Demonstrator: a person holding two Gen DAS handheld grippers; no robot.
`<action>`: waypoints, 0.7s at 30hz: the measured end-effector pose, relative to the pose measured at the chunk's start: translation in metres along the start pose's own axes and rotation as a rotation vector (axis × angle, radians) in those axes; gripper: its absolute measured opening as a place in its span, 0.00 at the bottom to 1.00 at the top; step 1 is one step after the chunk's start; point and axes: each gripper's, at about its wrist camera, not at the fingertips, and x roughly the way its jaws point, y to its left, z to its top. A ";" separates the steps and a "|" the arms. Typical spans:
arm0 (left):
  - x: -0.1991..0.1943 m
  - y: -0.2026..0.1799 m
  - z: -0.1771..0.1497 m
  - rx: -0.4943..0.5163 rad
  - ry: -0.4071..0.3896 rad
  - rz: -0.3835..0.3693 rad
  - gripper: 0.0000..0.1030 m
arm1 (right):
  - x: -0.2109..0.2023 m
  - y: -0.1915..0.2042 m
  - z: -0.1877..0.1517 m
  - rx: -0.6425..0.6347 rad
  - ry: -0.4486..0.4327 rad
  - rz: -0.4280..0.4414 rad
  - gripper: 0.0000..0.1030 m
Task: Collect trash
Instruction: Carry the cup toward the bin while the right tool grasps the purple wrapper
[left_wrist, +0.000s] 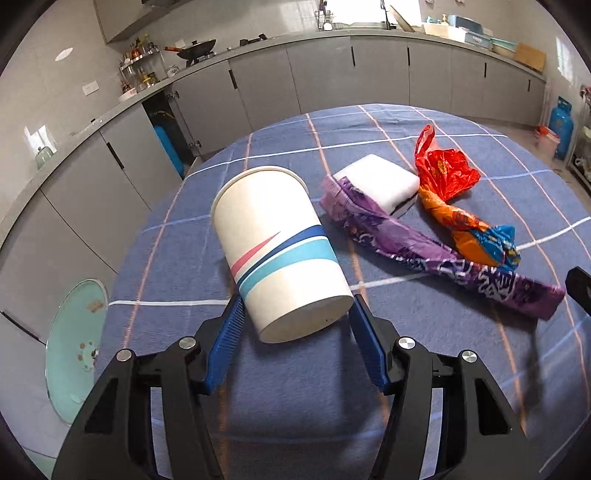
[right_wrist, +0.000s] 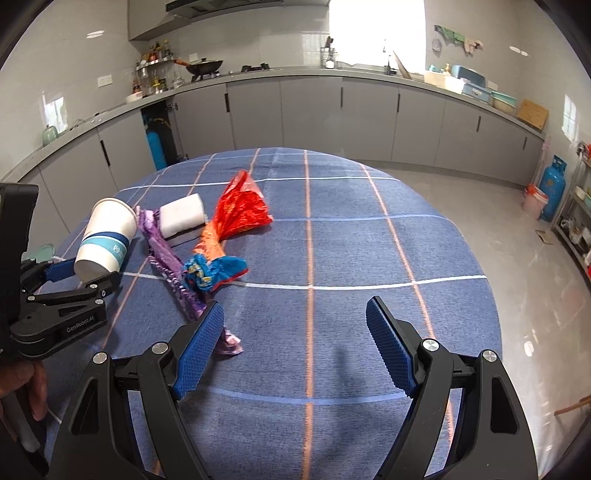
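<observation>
With our left claw (left_wrist: 295, 314) pinching only the cup (left_wrist: 280, 251) base and our right claw (right_wrist: 295, 343) wide open, empty, we risk crushing or dropping it.

Cup (left_wrist: 280, 251) on table (left_wrist: 443, 125), left of wrapper (left_wrist: 406, 243); sponge (left_wrist: 380, 181) behind wrapper, bag (left_wrist: 443, 173) right.

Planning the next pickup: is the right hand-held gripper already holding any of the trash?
No, the right hand-held gripper stands open over bare tablecloth, nothing between its pads.
</observation>
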 end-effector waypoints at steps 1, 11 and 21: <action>-0.002 0.001 -0.002 0.003 -0.002 -0.003 0.56 | 0.000 0.002 0.000 -0.003 0.002 0.010 0.76; -0.039 0.020 -0.036 0.054 -0.059 0.060 0.56 | 0.014 0.039 -0.002 -0.120 0.091 0.126 0.76; -0.055 0.051 -0.055 0.024 -0.067 0.105 0.56 | 0.028 0.069 -0.008 -0.130 0.196 0.217 0.66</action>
